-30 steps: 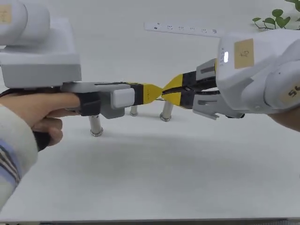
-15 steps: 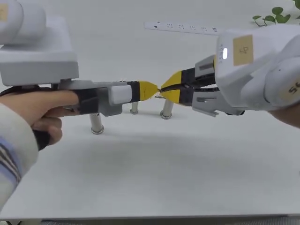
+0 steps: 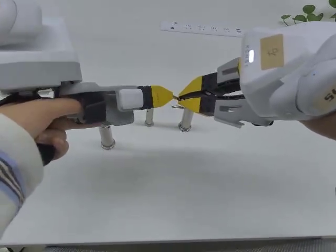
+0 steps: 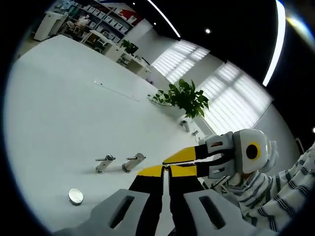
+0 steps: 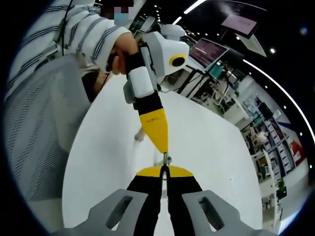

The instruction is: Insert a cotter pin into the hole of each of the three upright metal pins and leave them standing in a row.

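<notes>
Three upright metal pins stand in a row on the white table: one at the left [image 3: 107,137], one in the middle [image 3: 149,117], one at the right [image 3: 185,121]. Above them my two grippers point tip to tip. My right gripper [image 3: 180,97] [image 5: 165,169] is shut on a small cotter pin [image 5: 166,158] that sticks out of its yellow tips. My left gripper [image 3: 170,96] [image 4: 166,168] has its jaws together, a short gap away from the cotter pin [image 3: 176,98]. In the left gripper view, two of the metal pins [image 4: 103,163] [image 4: 133,162] lie beyond the jaws.
A white power strip [image 3: 202,29] lies at the back of the table, with a green plant [image 3: 306,13] at the back right. The person's hand [image 3: 39,123] and striped sleeve hold the left gripper. The near part of the table [image 3: 173,194] is bare.
The left gripper has drawn back to the left, so a small gap now shows between the two sets of tips that were touching. The right gripper has stayed about where it was.
</notes>
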